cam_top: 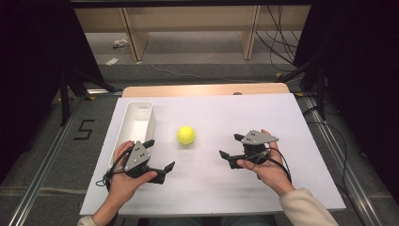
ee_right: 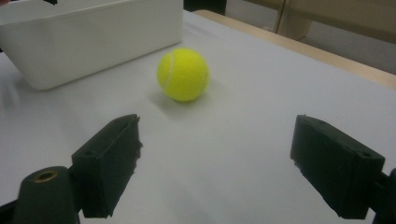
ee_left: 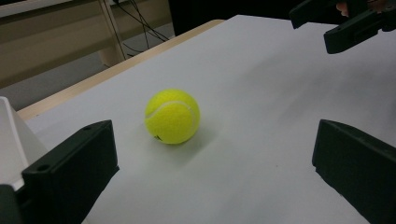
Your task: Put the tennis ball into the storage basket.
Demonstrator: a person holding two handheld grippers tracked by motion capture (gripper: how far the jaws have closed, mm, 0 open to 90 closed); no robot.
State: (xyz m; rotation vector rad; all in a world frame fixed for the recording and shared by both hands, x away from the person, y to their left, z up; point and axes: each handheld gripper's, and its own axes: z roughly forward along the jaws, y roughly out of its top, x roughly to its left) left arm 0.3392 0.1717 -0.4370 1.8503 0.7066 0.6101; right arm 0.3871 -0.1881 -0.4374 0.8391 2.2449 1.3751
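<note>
A yellow tennis ball (cam_top: 186, 135) lies on the white tabletop (cam_top: 211, 188), just right of a long white bin (cam_top: 149, 123). My left gripper (cam_top: 159, 154) rests low at the front left, open, its jaws pointing right towards the ball and a short way from it. My right gripper (cam_top: 230, 146) sits front right, open, jaws pointing left at the ball. In the left gripper view the ball (ee_left: 172, 116) lies ahead of the wide-apart jaws (ee_left: 215, 154). The right gripper view has the ball (ee_right: 183, 73) beyond its spread jaws (ee_right: 217, 140). Neither gripper holds anything.
The white bin (ee_right: 93, 37) looks empty and runs front to back along the table's left side. A wooden strip (cam_top: 207, 89) edges the far side. Black frame posts and cables stand on the floor beyond. The other gripper (ee_left: 336, 23) hangs at the left gripper view's upper right.
</note>
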